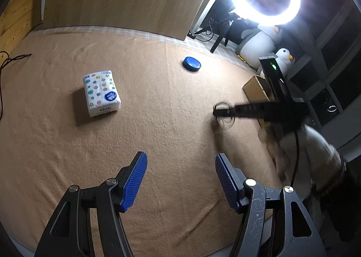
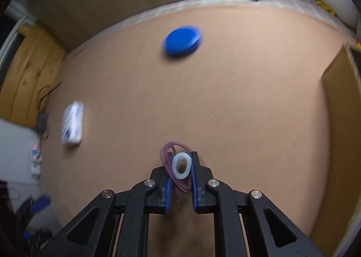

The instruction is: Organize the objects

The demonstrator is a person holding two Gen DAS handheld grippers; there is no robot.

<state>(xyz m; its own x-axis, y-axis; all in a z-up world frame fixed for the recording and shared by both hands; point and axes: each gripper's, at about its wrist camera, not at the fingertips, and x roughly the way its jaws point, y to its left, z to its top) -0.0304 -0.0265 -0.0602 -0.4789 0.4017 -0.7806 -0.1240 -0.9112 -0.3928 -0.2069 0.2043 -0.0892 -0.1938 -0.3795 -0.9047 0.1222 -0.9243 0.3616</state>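
A: What has the right tool point(image 2: 181, 167) got?
B: Its jaws pinch a white ring point(image 2: 181, 165) with purple elastic bands point(image 2: 167, 155), above the tan blanket point(image 2: 225, 99).
A: And the left tool point(image 1: 180, 180)?
B: Wide apart, nothing between. The tissue pack point(image 1: 101, 93) lies toward the blanket's left edge, the blue lid point(image 1: 192, 64) near its far edge.

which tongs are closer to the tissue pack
Left. The left tongs hang open just below the tissue pack; the right tongs, shut on hair ties, are farther off to its right.
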